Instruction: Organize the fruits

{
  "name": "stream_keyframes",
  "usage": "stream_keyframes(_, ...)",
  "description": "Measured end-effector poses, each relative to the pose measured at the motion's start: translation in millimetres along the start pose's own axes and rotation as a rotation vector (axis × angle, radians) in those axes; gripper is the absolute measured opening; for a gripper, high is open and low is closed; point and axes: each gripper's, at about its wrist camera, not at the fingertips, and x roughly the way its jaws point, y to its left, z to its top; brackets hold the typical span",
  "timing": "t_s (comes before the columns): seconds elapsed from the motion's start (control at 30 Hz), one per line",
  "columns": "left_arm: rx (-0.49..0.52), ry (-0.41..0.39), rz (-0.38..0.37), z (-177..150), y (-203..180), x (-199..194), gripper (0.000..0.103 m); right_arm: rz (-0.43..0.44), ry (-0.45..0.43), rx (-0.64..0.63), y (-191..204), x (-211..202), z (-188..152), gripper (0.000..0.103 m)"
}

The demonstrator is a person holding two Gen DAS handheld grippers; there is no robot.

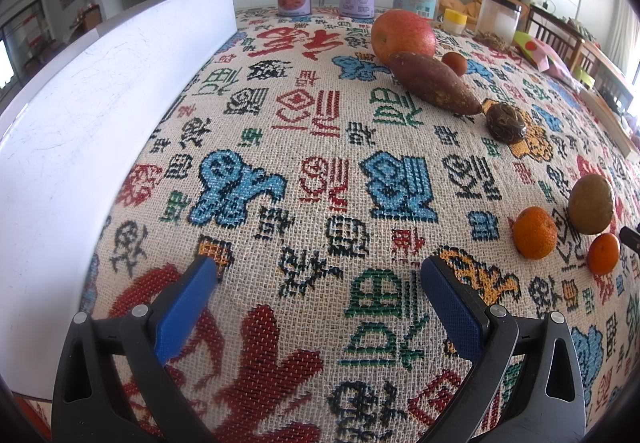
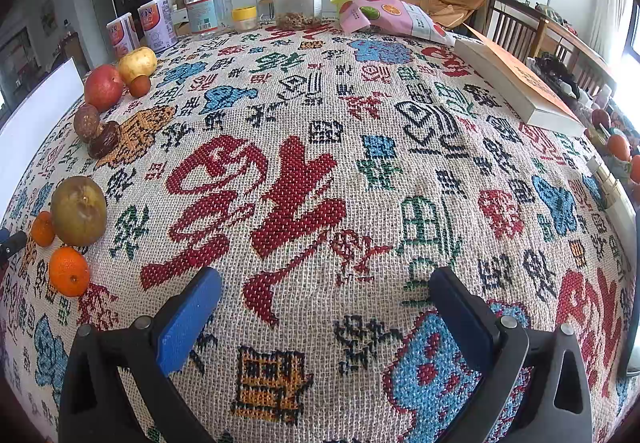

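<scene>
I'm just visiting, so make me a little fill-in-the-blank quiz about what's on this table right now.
1. Both the left gripper and right gripper are ___.
2. Beside the brown pear lie ___ small oranges.
3. The sweet potato rests against a red ___.

Missing words: open; two; apple

Ahead of my left gripper [image 1: 320,275] I have bare tablecloth [image 1: 304,131]; a white board [image 1: 100,91] walls off the left, and the sweet potato [image 1: 434,83] and apple [image 1: 402,35] block the far right. My right gripper [image 2: 326,283] faces open cloth, with fruit crowding its left edge and a book [image 2: 516,83] on the right.
</scene>
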Motion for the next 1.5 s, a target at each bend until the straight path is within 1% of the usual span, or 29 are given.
stream_keyframes(0.93, 0.001, 0.001, 0.000, 0, 0, -1, 0.102, 0.004, -0.001, 0.002, 0, 0, 0, 0.103)
stream_keyframes(1.07, 0.007, 0.007, -0.008, 0, 0, 1, 0.102, 0.005, -0.001, 0.002, 0, 0, 0, 0.103)
stream_keyframes(1.2, 0.030, 0.041, -0.038, 7, -2, 5, 0.102, 0.006, -0.001, 0.003, 0, 0, 0, 0.103)
stream_keyframes(1.3, 0.017, 0.069, -0.106, 21, -6, 7, 0.102, 0.007, -0.002, 0.003, 0, 0, 0, 0.103)
stream_keyframes(1.4, -0.009, 0.061, -0.173, 40, -14, 4, 0.102, 0.006, -0.001, 0.003, 0, 0, 0, 0.103)
stream_keyframes(1.5, -0.040, 0.052, -0.242, 67, -26, 6, 0.102, 0.007, -0.002, 0.003, 0, 0, 0, 0.103)
